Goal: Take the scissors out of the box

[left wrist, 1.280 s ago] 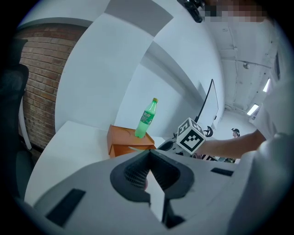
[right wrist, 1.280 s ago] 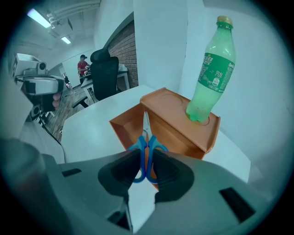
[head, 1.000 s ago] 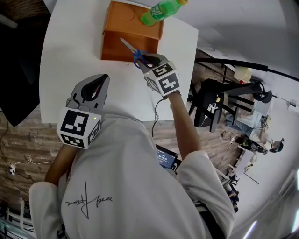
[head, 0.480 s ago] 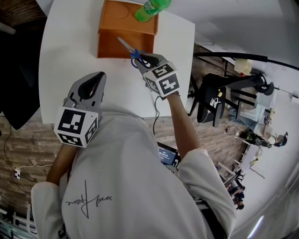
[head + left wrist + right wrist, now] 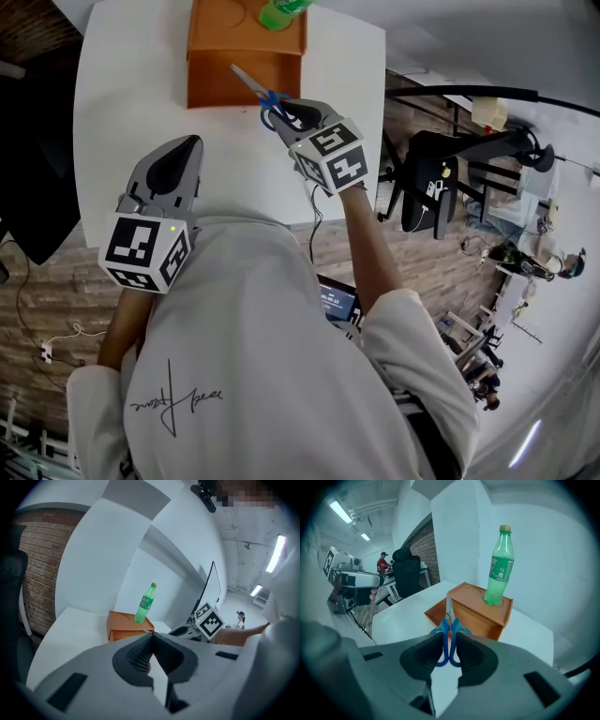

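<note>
1. The right tongs [image 5: 281, 111] hold the scissors [image 5: 253, 86] by the blue handles. In the right gripper view the pads press on both loops, and the closed blades point away, up toward the box [image 5: 220, 89].
2. Against the earlier head view, the right hand has risen a little and rolled slightly. The grip on the handles is unchanged.
3. In the right gripper view the scissors [image 5: 449, 637] appear in front of the box [image 5: 478, 616], not inside it. In the head view the blade tip overlaps the front wall, as it did before.
4. Judgement: the scissors are out of the box and carried in the air above the table [image 5: 131, 112] by its near side. What remains is to draw them back and set them down.
5. The left tongs [image 5: 184, 148] have kept their place near the body, well apart from the box. In the left gripper view their tips meet with nothing between them [image 5: 153, 634].
6. The bottle [image 5: 281, 11] stands upright on the box top as before. Box and bottle sit higher in the head view than a second ago, which looks like camera shift, since both stay together.
</note>
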`<state>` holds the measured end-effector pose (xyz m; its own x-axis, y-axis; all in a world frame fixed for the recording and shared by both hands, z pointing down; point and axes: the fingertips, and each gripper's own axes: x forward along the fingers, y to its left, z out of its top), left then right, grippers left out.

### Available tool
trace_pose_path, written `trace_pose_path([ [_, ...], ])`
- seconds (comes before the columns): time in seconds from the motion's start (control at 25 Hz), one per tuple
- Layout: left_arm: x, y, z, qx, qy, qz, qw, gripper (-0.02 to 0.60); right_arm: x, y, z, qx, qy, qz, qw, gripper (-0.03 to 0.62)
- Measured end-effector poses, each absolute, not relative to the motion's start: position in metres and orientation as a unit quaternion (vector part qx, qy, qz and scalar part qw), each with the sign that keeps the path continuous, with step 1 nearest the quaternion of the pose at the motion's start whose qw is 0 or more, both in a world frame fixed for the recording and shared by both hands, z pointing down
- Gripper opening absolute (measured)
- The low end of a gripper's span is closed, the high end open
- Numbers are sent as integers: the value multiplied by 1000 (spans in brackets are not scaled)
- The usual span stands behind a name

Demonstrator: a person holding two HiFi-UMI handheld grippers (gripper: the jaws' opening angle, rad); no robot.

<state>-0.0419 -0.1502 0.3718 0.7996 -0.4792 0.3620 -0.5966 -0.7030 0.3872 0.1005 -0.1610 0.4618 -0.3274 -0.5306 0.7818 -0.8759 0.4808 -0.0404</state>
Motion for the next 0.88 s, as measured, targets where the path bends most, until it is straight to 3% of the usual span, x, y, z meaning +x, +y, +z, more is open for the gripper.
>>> trace_pose_path([
  [0.88,-44,-147,373,913,-301,121,246,8,105,-122,425,503,-781,256,267,98],
])
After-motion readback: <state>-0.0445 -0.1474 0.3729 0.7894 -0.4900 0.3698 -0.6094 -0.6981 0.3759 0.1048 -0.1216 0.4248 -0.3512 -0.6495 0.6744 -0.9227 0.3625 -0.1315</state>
